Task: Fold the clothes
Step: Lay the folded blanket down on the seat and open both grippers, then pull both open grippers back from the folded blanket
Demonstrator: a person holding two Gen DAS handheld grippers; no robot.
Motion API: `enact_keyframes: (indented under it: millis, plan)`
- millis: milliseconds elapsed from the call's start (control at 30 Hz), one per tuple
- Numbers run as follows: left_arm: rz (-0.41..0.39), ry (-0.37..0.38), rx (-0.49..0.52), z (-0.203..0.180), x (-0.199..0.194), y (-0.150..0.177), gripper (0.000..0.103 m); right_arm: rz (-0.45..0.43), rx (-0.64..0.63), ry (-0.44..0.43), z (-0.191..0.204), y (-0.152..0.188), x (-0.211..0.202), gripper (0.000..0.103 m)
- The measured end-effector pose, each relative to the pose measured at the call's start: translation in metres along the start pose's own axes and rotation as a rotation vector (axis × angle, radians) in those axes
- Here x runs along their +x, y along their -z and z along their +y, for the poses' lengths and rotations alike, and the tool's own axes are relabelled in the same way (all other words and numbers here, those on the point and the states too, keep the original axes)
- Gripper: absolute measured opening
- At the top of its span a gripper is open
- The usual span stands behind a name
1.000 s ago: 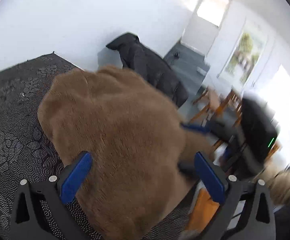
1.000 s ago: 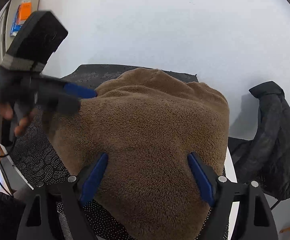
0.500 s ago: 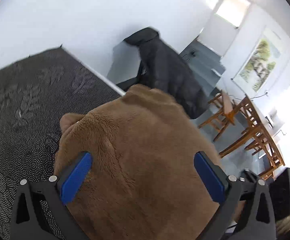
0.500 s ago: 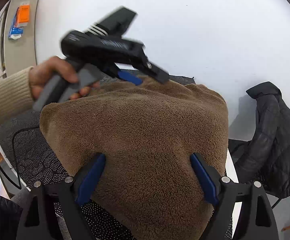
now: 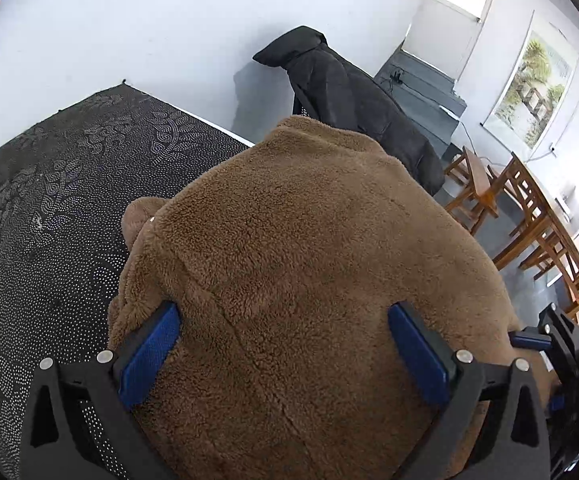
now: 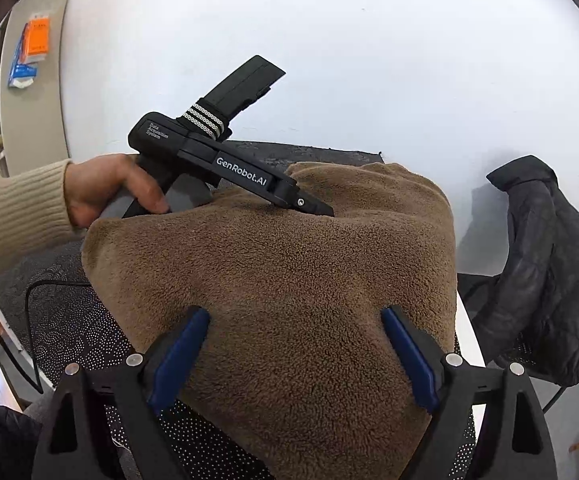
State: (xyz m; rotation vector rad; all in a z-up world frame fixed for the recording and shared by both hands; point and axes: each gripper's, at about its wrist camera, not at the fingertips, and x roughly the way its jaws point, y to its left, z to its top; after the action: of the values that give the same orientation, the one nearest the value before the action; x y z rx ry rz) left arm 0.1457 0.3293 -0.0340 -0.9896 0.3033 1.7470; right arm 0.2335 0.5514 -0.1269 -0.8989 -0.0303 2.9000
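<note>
A brown fleece garment lies bunched on a black patterned tablecloth. It also shows in the right wrist view. My left gripper is open, its blue pads wide apart over the fleece. In the right wrist view the left gripper rests on the far part of the fleece, held by a hand in a beige sleeve. My right gripper is open, its fingers straddling the near part of the fleece. It shows at the right edge of the left wrist view.
A black jacket hangs over a chair beyond the table's far edge; it also shows in the right wrist view. Wooden chairs stand on the right. A black cable runs off the table's left side.
The left gripper swung from the fleece's side to its far part and came down onto it. The right gripper stayed over the near part.
</note>
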Motion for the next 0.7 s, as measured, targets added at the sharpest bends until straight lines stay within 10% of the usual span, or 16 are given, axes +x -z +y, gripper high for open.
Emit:
enact_keyframes:
  millis: [200, 367, 700]
  plan:
    - [-0.061, -0.068, -0.108, -0.005, -0.045, 0.015, 0.103, -0.013, 0.011, 0.024, 0.001, -0.002, -0.003, 0.096]
    - [-0.147, -0.333, -0.082, -0.034, -0.087, 0.048, 0.103, -0.046, 0.04, 0.059, 0.007, -0.003, -0.01, 0.102]
    - [-0.197, -0.309, -0.185, -0.064, -0.137, 0.104, 0.103, 0.016, 0.075, 0.088, 0.02, -0.018, -0.039, 0.102]
